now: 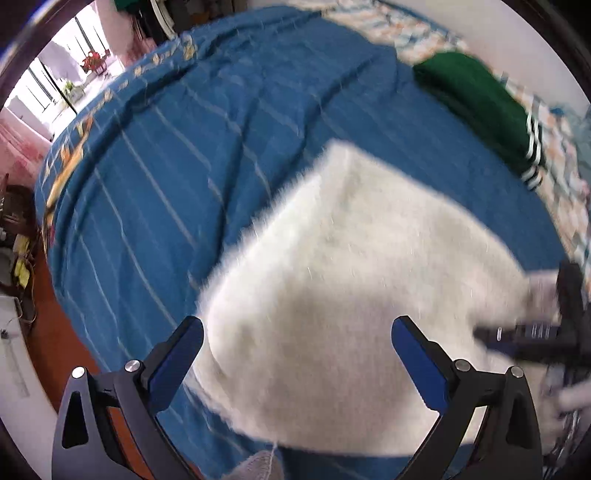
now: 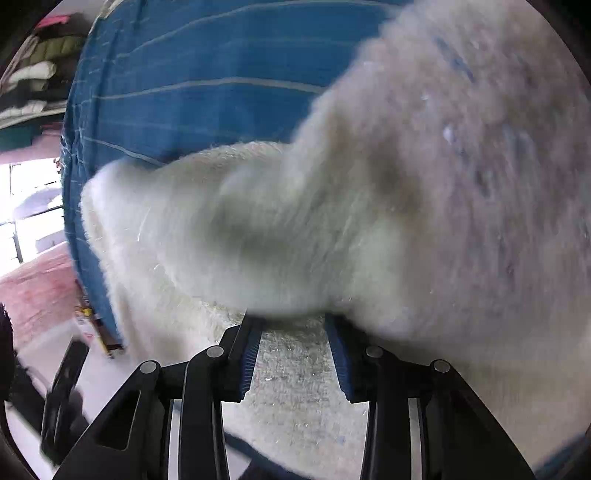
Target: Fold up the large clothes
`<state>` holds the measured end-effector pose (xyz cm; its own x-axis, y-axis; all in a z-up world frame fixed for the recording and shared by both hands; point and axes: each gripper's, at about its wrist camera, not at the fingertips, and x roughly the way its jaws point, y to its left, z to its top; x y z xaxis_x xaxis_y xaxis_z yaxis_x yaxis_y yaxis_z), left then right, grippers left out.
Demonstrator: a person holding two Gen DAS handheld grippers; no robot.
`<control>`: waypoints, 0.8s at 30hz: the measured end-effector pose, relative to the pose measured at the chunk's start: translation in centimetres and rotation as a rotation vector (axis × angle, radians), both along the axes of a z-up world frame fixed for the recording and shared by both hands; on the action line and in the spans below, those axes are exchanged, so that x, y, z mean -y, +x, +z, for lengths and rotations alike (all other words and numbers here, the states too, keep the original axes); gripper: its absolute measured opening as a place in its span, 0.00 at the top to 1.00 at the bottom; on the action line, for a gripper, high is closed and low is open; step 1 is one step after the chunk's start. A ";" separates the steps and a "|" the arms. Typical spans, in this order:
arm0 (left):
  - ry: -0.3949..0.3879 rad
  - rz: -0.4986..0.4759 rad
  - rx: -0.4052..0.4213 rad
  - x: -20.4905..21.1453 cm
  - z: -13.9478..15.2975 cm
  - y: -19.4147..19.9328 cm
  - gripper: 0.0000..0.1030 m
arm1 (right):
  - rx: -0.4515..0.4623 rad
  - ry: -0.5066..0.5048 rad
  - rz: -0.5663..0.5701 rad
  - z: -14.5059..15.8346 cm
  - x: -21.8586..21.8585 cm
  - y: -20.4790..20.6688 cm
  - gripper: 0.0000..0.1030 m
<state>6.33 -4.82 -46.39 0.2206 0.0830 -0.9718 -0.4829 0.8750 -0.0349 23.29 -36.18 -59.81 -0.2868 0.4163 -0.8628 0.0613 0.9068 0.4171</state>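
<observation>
A fluffy white garment [image 1: 351, 280] lies on a blue striped bedspread [image 1: 177, 155]. My left gripper [image 1: 295, 332] is open and empty, held above the garment's near part. In the left wrist view my right gripper [image 1: 517, 332] shows at the right edge, at the garment's side. In the right wrist view my right gripper [image 2: 293, 321] has its fingers partly closed on a raised fold of the white garment [image 2: 295, 229], which bulges up over the fingertips and hides them. The bedspread [image 2: 192, 85] shows behind.
A folded green garment with white stripes [image 1: 484, 107] lies at the bed's far right on a patterned sheet [image 1: 399, 33]. The bed's left edge drops to an orange-red floor [image 1: 51, 332]. A bright window [image 1: 48, 81] and clutter stand at the far left.
</observation>
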 end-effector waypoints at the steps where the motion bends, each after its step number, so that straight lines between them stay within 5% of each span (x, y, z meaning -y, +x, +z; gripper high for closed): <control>1: -0.012 -0.017 -0.013 1.0 -0.3 0.4 0.00 | -0.016 -0.031 0.015 0.5 -0.6 0.4 0.61; 6: 0.011 -0.175 -0.015 7.9 -0.3 1.9 0.00 | 0.067 0.038 -0.076 4.6 2.2 -1.0 0.60; 10: -0.005 -0.290 0.027 13.9 -0.9 5.3 0.00 | 0.222 -0.015 -0.358 9.0 10.8 -6.4 0.30; 11: -0.003 -0.314 0.028 14.9 -1.4 6.3 0.00 | 0.228 -0.029 -0.428 9.1 13.3 -8.3 0.29; 16: 0.070 -0.385 -0.050 18.7 -6.8 11.3 0.00 | 0.147 0.007 -0.698 5.1 21.9 -16.8 0.29; 18: 0.028 -0.359 -0.036 18.3 -7.7 11.9 0.00 | 0.150 0.063 -0.790 2.6 24.7 -18.1 0.28; 24: -0.001 -0.369 -0.028 17.2 -7.3 10.5 0.00 | 0.256 0.440 -0.994 -3.9 26.3 -16.0 0.26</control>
